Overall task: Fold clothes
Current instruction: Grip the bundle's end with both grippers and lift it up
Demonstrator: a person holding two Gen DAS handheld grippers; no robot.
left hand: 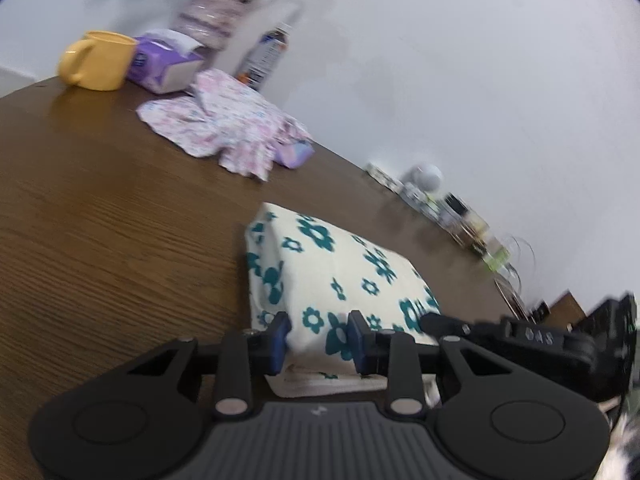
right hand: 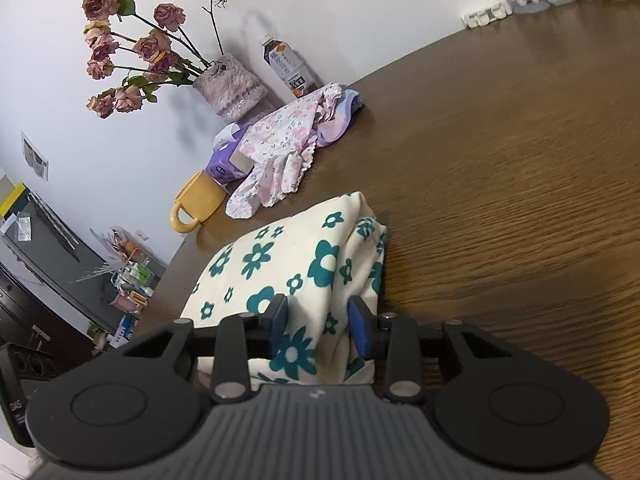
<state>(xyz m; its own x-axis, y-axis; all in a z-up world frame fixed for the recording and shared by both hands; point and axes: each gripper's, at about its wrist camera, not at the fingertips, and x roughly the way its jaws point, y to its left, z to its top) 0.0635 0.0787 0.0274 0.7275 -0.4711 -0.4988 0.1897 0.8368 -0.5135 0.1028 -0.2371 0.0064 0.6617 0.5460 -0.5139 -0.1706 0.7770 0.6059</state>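
Currently, the brown wooden table (right hand: 500, 168) carries all items. Largest on it is the folded cream garment with teal flowers (right hand: 288, 264), which lies directly ahead of both tools and reaches between their fingers. The left gripper (left hand: 319, 344) has its jaws apart, with the garment's near edge between the blue pads; whether the pads press the cloth cannot be determined. The right gripper (right hand: 318, 330) is likewise spread, with a raised fold of the same garment between its pads. Beyond the garment, farther from the tools, lies a crumpled pink floral garment (right hand: 280, 148). Behind it against the wall stands a lilac vase (right hand: 230, 88) containing faded roses (right hand: 120, 48). A drink bottle (right hand: 286, 66) stands beside the vase. A purple tissue box (right hand: 226, 164) shows tissue protruding from its top. The yellow mug (right hand: 198, 204) touches that box; its contents are not visible.
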